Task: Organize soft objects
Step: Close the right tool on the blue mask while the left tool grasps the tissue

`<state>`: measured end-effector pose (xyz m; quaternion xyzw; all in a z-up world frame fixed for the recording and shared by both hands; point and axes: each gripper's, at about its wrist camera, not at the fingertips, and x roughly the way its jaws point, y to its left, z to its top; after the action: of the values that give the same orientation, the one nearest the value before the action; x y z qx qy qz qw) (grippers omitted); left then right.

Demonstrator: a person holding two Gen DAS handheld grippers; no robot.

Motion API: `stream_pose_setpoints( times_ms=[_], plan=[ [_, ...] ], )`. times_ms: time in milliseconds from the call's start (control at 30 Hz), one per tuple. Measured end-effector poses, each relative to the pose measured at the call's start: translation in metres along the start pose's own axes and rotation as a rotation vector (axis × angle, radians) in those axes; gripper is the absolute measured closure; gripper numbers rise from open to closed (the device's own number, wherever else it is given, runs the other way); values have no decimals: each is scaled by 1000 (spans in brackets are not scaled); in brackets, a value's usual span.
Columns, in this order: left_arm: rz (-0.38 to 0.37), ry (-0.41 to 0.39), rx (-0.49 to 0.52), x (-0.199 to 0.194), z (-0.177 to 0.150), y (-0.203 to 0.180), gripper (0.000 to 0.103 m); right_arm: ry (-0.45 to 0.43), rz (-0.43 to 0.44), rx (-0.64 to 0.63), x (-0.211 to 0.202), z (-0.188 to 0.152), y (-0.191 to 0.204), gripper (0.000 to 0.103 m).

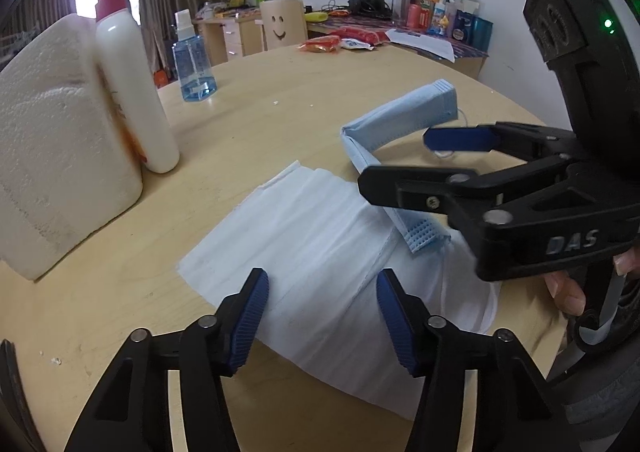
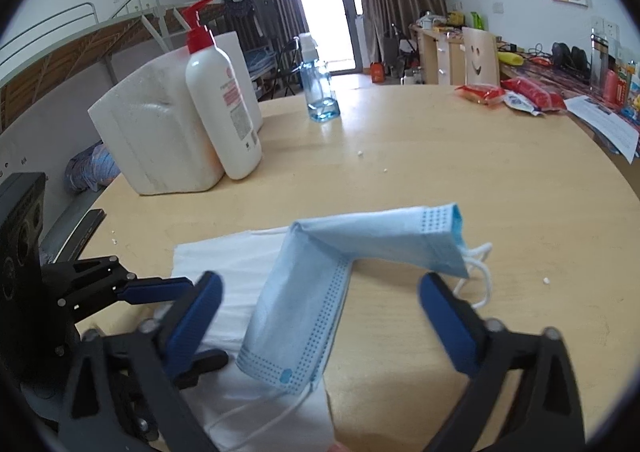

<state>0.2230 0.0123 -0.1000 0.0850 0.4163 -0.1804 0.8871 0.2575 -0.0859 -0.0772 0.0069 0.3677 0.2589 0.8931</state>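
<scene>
We see the folded blue mask (image 2: 320, 292) lying bent on the table (image 2: 460, 171), one leg over the white mask (image 2: 224, 268), its long leg pointing toward our right gripper (image 2: 320, 316), released and straddling it, so nearer; our left gripper (image 1: 320, 316) hovers released over the white mask

Raised letters "DAS" on the black body of the right claw (image 1: 404, 157).
</scene>
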Motion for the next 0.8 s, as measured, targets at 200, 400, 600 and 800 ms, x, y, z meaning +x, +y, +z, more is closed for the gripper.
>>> stream_pose_setpoints(
  times_ms=[200,400,600,800],
  plan=[
    [-3,-5,3,-4,-2,-1,79,64,-14,-9,10,-1,1,34],
    [-1,-9,-12,-6,-3,2,93,72,-38,-1,9,-3,-1,46],
    [11,-16,-8,-9,-6,2,94,53,-33,60,3,-1,-15,77],
    [15,-19,-22,-10,-7,4,95,22,-31,93,-7,-2,-24,89]
  ],
)
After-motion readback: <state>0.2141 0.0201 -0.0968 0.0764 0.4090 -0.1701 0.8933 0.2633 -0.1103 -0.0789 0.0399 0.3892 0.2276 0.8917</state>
